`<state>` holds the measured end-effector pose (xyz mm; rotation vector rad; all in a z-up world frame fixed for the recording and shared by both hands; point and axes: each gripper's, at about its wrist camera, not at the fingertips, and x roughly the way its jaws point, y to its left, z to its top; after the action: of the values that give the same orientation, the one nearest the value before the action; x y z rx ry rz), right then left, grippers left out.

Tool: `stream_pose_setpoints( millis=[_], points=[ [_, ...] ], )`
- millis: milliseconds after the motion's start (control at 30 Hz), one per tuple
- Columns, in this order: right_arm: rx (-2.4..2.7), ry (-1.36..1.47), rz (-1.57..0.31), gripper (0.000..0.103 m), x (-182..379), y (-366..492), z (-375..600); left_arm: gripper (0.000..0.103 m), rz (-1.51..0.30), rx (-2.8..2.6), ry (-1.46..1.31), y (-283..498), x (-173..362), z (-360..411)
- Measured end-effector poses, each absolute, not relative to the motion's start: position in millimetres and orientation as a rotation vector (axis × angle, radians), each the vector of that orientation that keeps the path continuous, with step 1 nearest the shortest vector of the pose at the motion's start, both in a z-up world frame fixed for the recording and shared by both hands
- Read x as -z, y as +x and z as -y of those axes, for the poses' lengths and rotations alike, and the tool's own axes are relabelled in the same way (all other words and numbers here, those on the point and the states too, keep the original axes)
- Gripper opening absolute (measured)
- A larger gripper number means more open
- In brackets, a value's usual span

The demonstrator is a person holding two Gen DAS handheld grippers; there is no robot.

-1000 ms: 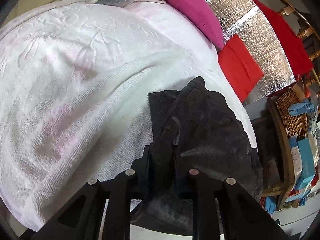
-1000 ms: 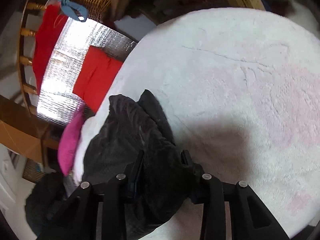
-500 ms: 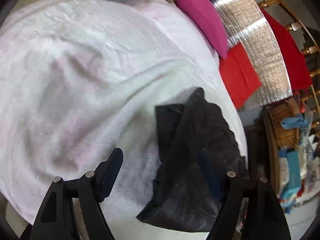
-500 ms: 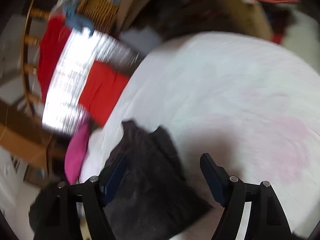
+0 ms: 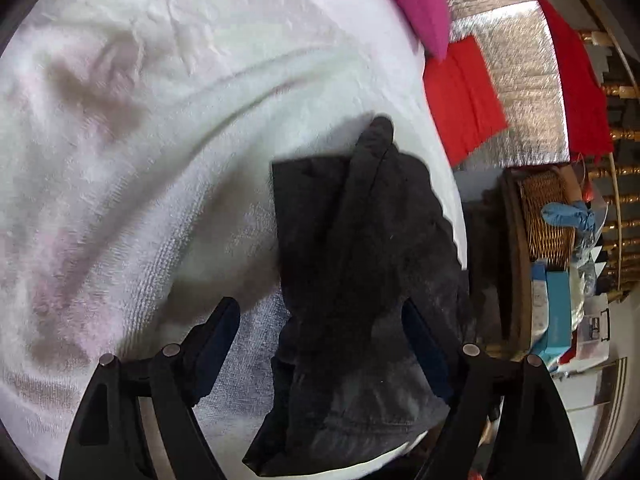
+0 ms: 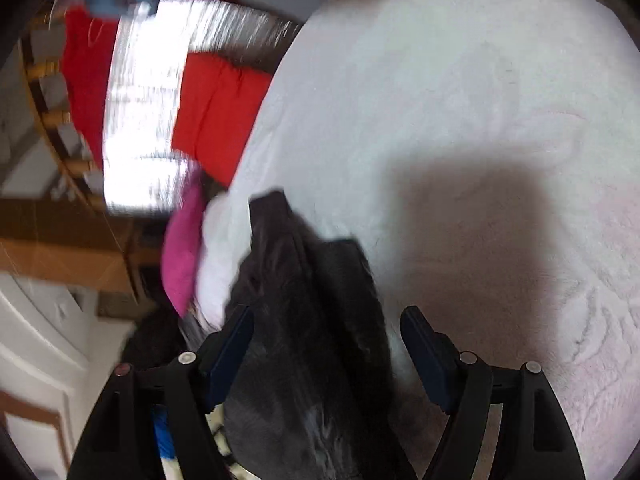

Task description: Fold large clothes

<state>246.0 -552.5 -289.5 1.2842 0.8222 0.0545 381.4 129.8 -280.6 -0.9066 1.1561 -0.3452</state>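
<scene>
Black jaws on both grippers stand spread wide, gripping nothing. Left gripper [image 5: 320,328] hangs over the dark garment [image 5: 360,280], garment showing between its fingers with no contact visible. Right gripper [image 6: 326,336] same, jaws apart above the same cloth, right view motion-blurred. Garment is a bunched, partly folded dark grey-black heap on the white towel-covered bed [image 5: 140,160], at the bed edge nearest the red cushion [image 5: 460,96]. One flat squared flap sticks out of the heap on the side away from the cushion; a narrow ridge runs up to a point toward the pink pillow [image 5: 416,0]. Silver foil panel [image 5: 516,80] just behind the red cushion, wicker basket [image 5: 548,216] beyond the garment off the bed.

Step, judged: between grasps, fold unfinished, heap lumpy. Next move probably calls for picking two edges or corners, closing on each, then spreading the cloth flat toward the open bed before folding over.
</scene>
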Motion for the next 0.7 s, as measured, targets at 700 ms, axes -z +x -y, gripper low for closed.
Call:
stream_pose_setpoints(
  millis=[700],
  points=[
    [-0.301, 1.037, -0.986, 0.079, 305.2, 298.7, 530.8, 0.090, -1.282, 0.603, -0.771, 431.6, 292.7, -87.8]
  ],
)
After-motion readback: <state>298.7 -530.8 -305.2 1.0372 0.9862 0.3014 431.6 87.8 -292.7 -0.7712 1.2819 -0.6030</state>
